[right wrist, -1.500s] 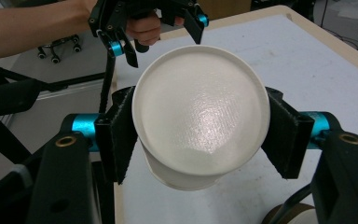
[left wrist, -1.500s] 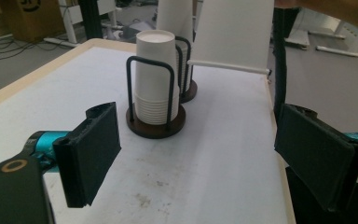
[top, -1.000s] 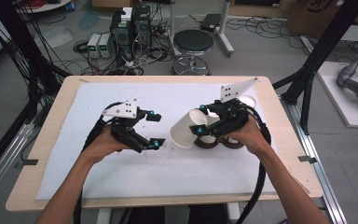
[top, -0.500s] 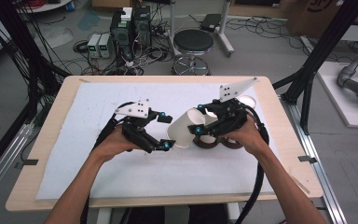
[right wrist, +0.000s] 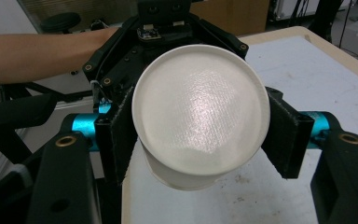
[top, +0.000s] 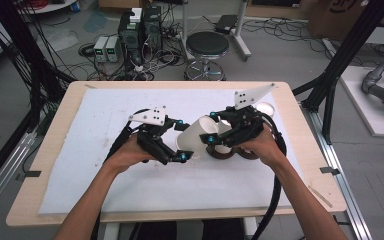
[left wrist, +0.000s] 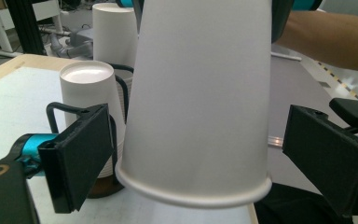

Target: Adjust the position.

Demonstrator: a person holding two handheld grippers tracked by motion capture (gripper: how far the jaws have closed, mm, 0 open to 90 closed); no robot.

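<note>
no readable text, labels, brands, numbers or signs on anything in view

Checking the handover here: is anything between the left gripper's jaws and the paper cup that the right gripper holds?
Nothing visible. The paper cup already sits between the left gripper's jaws, which have just been opening and stand clear of its walls on both sides. The right gripper clamps the cup near its base.

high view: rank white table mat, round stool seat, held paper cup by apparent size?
1. white table mat
2. round stool seat, though it stands farther off, so it looks smaller than it is
3. held paper cup, nearly as large; close call
</note>
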